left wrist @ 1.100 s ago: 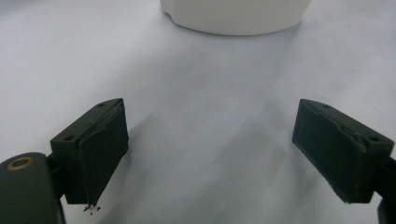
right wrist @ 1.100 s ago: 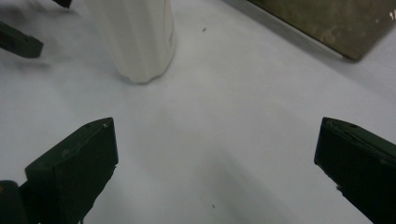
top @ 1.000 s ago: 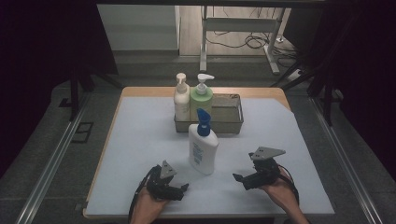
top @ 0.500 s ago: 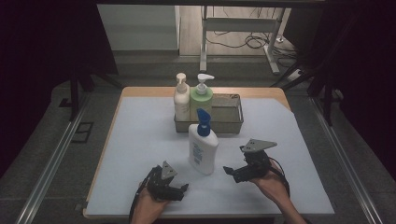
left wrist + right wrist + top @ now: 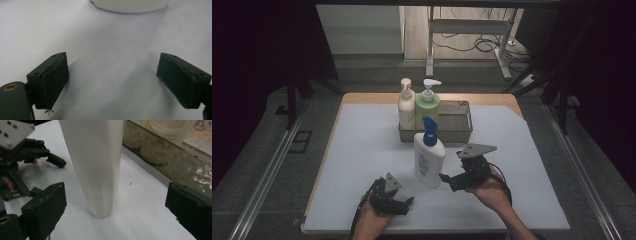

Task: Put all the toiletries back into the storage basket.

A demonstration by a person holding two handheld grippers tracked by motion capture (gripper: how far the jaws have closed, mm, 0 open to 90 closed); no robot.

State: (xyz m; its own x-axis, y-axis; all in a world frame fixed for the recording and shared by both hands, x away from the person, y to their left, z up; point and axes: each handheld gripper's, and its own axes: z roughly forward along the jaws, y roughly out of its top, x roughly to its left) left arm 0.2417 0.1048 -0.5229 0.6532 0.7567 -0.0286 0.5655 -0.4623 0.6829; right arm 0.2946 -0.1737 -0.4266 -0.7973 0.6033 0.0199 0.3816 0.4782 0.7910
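Observation:
A white bottle with a blue cap (image 5: 429,161) stands upright in the middle of the white table top. My right gripper (image 5: 446,180) is just to its right, low over the table, jaws pointing at the bottle's base. In the right gripper view the bottle (image 5: 95,157) rises a little beyond the open right gripper (image 5: 116,192), slightly left of centre, not touched by either jaw. My left gripper (image 5: 408,202) rests near the front edge, left of the bottle. It stands open (image 5: 113,60) over bare table, with the bottle's base (image 5: 130,5) farther ahead.
A metal tray (image 5: 457,131) stands at the back of the table, holding a cream pump bottle (image 5: 406,106) and a green pump bottle (image 5: 428,104) at its left end. The tray's wall (image 5: 175,167) runs close behind the white bottle.
My right gripper has moved left across the table toward the white bottle. The left gripper and the bottles have stayed where they were.

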